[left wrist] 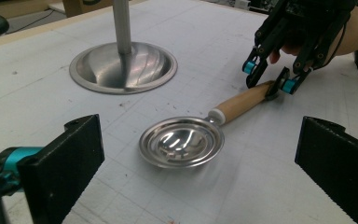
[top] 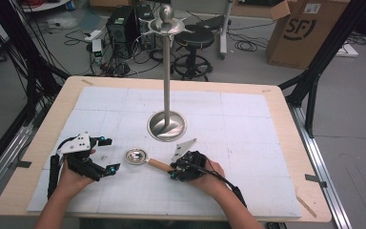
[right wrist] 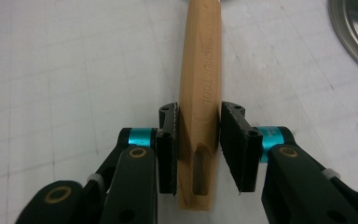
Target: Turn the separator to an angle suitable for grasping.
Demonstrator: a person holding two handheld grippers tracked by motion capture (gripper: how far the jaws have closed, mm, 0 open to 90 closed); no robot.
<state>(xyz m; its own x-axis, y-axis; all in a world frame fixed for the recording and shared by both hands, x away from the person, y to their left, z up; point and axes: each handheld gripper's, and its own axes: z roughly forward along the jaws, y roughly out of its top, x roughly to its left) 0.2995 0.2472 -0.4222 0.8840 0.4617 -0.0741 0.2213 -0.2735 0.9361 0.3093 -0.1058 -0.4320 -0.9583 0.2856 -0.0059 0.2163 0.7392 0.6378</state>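
Note:
A metal ladle lies on the white mat, its round bowl point(top: 136, 156) point(left wrist: 182, 142) facing up and its wooden handle point(top: 159, 165) point(left wrist: 242, 101) point(right wrist: 199, 93) pointing toward the right hand. My right gripper point(top: 174, 171) point(left wrist: 268, 84) point(right wrist: 198, 140) is shut on the end of that handle, a pad on either side, low at the mat. My left gripper point(top: 110, 154) point(left wrist: 198, 154) rests left of the bowl, jaws wide open, nothing between them. Behind the ladle stands a tall metal stand with a dished base point(top: 167, 126) point(left wrist: 123, 67) point(right wrist: 354, 32) and a hooked top point(top: 167, 24).
The white gridded mat point(top: 248, 143) covers most of the wooden table point(top: 286, 105). Beyond the far edge, on the floor, are a black stool point(top: 193, 43), a cardboard box point(top: 305, 31) and cables. Black frame posts stand at both sides of the table.

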